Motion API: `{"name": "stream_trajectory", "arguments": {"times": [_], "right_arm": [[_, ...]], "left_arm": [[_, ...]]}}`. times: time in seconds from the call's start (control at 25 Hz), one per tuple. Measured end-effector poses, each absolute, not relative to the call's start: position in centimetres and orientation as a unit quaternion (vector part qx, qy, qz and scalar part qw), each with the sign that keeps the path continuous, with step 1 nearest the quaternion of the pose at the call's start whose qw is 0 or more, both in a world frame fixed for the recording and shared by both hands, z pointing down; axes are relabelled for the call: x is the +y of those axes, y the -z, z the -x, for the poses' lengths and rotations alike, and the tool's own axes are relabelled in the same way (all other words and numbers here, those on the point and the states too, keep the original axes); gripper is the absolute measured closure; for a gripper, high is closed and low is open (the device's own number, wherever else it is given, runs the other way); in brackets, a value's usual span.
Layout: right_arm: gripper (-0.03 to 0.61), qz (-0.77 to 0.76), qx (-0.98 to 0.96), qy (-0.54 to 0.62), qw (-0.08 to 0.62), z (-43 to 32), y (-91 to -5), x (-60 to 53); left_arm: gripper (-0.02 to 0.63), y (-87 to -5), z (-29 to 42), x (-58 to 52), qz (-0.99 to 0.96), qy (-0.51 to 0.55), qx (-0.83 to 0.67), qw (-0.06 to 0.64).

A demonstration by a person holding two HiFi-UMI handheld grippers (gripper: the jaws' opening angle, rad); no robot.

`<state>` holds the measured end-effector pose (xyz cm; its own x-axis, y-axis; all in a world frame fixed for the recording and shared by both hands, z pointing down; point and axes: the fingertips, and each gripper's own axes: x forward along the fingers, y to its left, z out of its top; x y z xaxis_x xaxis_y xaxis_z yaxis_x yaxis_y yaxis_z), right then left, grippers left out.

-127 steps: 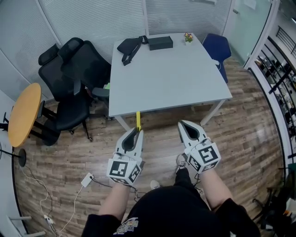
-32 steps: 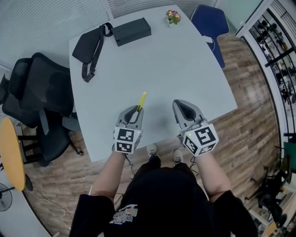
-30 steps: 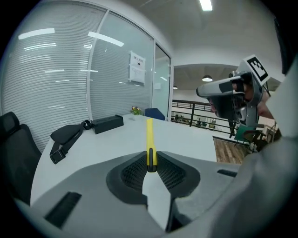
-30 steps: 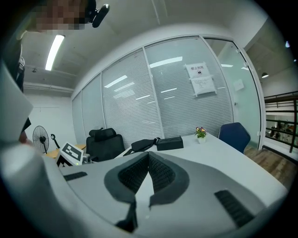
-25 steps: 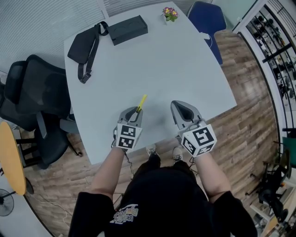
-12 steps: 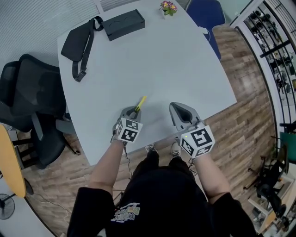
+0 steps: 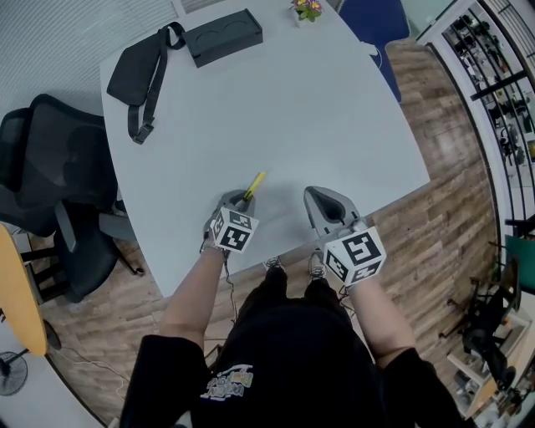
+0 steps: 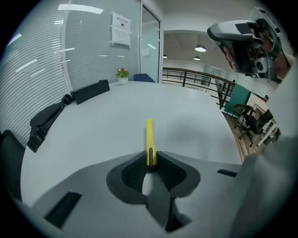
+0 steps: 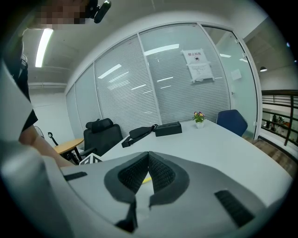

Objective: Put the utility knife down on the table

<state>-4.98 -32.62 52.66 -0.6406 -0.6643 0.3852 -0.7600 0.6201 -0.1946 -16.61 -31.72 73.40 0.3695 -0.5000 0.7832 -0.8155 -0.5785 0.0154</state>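
Note:
A slim yellow utility knife (image 7: 255, 183) (image 8: 149, 137) sticks forward out of my left gripper (image 7: 243, 199) (image 8: 150, 161), whose jaws are shut on its rear end. The knife slants down over the near part of the white table (image 7: 334, 125); whether its tip touches the top I cannot tell. To the right, my right gripper (image 7: 312, 195) (image 9: 148, 156) hovers over the table's near edge, its jaws shut with nothing between them. In the right gripper view a sliver of the yellow knife (image 9: 146, 179) shows below the pads.
At the table's far side lie a black sling bag (image 7: 138, 71), a black box (image 7: 221, 35) and a small flower pot (image 7: 306, 8). Black office chairs (image 7: 50, 167) stand left of the table, and a blue chair (image 7: 372, 12) stands at the far right corner.
Both grippers have sunk toward the tabletop, the left one more. The left gripper has tipped its nose downward with the knife still in its jaws.

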Motion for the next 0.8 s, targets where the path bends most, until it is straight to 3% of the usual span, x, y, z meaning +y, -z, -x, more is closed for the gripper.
{"name": "stream_trajectory", "arguments": {"times": [0.8], "right_arm": [[0.575, -0.415, -0.882, -0.178, 0.132, 4.3, -52.5, -31.5]], "left_arm": [[0.545, -73.5, 16.5, -31.8, -0.801, -0.411, -0.387, 0.201]]}}
